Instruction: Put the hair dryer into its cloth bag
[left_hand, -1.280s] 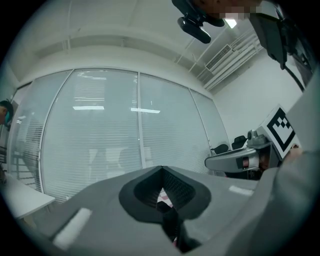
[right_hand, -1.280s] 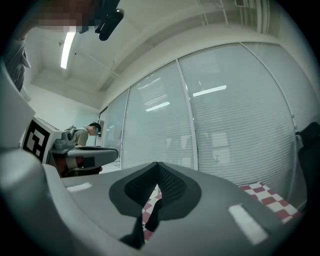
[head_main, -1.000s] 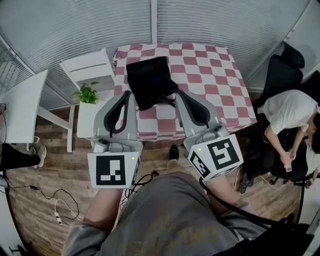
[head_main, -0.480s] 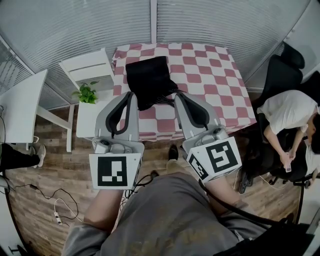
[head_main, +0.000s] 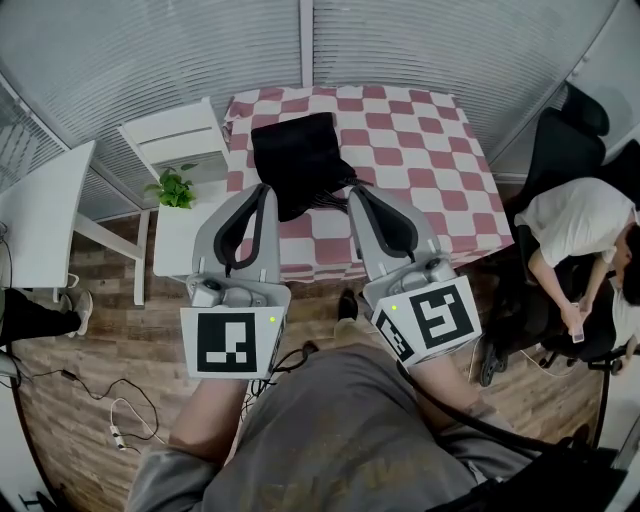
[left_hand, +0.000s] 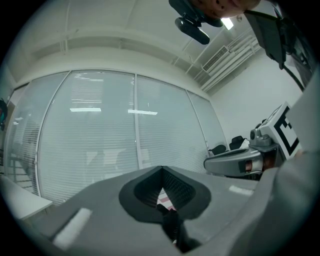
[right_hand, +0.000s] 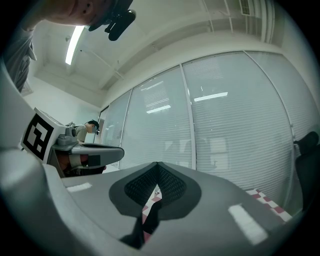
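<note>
A black cloth bag (head_main: 295, 160) lies on the red-and-white checked table (head_main: 420, 140), its mouth toward me with thin black cords (head_main: 335, 200) trailing from it. No hair dryer shows anywhere. My left gripper (head_main: 262, 190) and right gripper (head_main: 353, 190) are held level at the table's near edge, their tips beside the bag's two near corners. Both have their jaws together. In the left gripper view the left gripper (left_hand: 161, 170) shows a dark strip of bag (left_hand: 170, 222) through the pad gap. The right gripper (right_hand: 157, 165) shows checked cloth and dark fabric (right_hand: 147, 220) the same way.
A white chair (head_main: 175, 135) and a low white stand with a green plant (head_main: 175, 187) are left of the table. A white desk (head_main: 40, 215) is further left. A seated person (head_main: 575, 230) and a black office chair (head_main: 560, 140) are at the right. Cables (head_main: 120, 410) lie on the wooden floor.
</note>
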